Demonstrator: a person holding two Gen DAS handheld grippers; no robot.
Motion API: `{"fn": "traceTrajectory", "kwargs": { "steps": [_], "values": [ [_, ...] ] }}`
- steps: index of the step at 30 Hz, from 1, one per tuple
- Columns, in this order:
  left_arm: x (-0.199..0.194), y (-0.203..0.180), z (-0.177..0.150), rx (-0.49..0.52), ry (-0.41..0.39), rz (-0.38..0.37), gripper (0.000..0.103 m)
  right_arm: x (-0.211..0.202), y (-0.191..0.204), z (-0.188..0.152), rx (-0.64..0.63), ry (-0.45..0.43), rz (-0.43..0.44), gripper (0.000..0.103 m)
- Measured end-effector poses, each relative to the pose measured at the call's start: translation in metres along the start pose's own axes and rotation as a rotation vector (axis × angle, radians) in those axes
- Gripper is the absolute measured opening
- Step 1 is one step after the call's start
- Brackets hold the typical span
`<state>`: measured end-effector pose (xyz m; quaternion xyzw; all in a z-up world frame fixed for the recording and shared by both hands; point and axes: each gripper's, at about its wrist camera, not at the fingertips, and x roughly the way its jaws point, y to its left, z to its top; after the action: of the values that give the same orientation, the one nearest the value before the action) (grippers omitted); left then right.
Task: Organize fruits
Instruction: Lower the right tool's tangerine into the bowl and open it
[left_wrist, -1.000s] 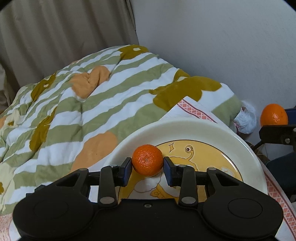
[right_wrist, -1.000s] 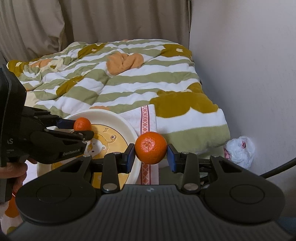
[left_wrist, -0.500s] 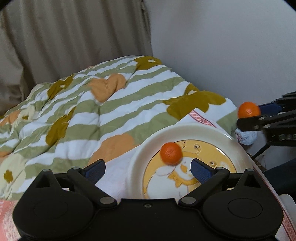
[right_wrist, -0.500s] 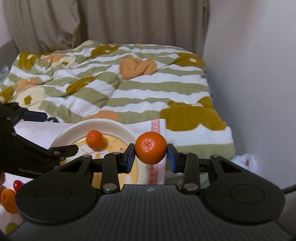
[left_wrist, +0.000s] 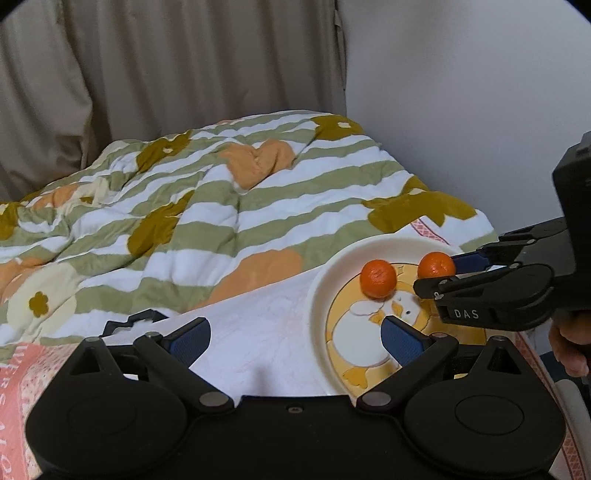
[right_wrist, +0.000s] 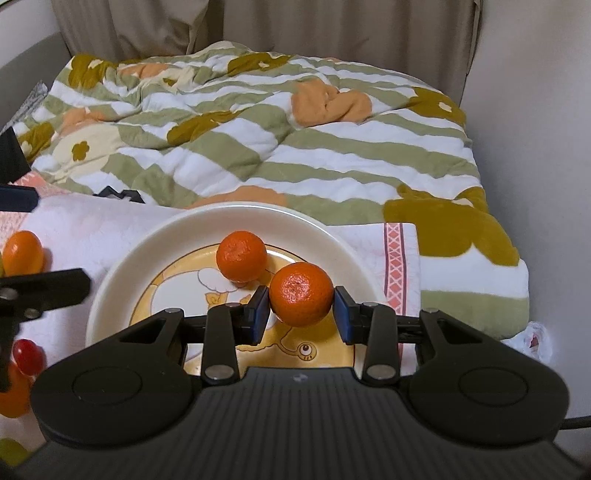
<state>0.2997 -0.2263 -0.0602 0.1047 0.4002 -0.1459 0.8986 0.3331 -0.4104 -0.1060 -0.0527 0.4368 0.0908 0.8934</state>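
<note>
Orange on cream: the first mandarin (right_wrist: 241, 260) now sits loose on the duck-printed plate (right_wrist: 122, 273), no longer pinched as it was a second ago. The left gripper (left_wrist: 295, 336) has let it go; its blue pads stand spread wide with nothing between them, and it has drawn back off the plate toward the white cloth (left_wrist: 258, 332). In comes the second mandarin (right_wrist: 301, 294), clamped firmly between the right gripper (right_wrist: 301, 314) pads, now over the plate's middle and just beside the first fruit, where a second ago it hung out past the rim. One fruit delivered, then, and the second looks a release away. Off to the left on the cloth, more fruit waits: an orange piece (right_wrist: 23, 253), a red one (right_wrist: 27, 355). The striped quilt (right_wrist: 258, 129) lies beyond.
</note>
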Motion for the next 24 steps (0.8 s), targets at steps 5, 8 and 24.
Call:
{"fn": "traceTrajectory", "kwargs": {
  "steps": [5,8,24],
  "values": [
    [-0.003,0.004,-0.005,-0.016,0.003,0.01,0.101,0.001,0.003,-0.001,-0.029,-0.02,-0.002,0.054],
    [-0.008,0.003,-0.007,-0.011,-0.001,0.016,0.101,-0.01,0.006,-0.003,-0.054,-0.066,-0.034,0.091],
    [-0.071,-0.004,-0.024,-0.076,-0.077,0.07,0.101,-0.097,0.006,-0.012,0.008,-0.147,-0.033,0.103]
  ]
}}
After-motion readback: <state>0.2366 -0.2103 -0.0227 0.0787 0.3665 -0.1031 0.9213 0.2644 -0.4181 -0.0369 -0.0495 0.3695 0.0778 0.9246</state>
